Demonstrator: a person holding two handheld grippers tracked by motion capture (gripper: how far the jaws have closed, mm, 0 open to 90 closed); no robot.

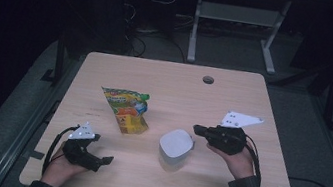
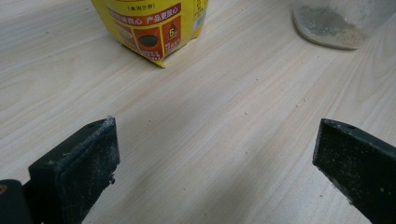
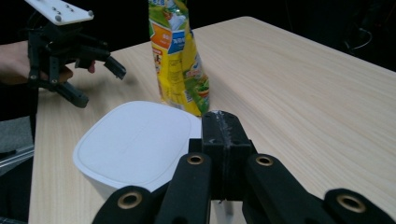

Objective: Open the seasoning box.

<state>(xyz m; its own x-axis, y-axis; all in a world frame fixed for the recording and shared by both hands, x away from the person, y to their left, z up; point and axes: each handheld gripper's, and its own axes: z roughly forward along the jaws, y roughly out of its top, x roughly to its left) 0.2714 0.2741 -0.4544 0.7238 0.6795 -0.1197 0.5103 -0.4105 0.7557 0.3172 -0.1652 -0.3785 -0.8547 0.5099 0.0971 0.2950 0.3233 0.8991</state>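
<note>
I count two hand-held grippers, the left hand-held gripper [image 1: 102, 159] and the right hand-held gripper [image 1: 198, 129]. On my counter [image 1: 233, 104] I count one snack bag [image 1: 126, 110], ahead of the left one, and one white-lidded jar [image 1: 175, 148], just beside the right one's tips. One round hole [image 1: 208, 79] sits at the counter's far edge.

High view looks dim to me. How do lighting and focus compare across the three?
High view: dark surround, the table evenly lit, the snack bag soft. Left gripper view: bright, wood grain crisp, the container cropped at the top. Right gripper view: the closed right gripper sharp, black background, the left gripper dim.
</note>
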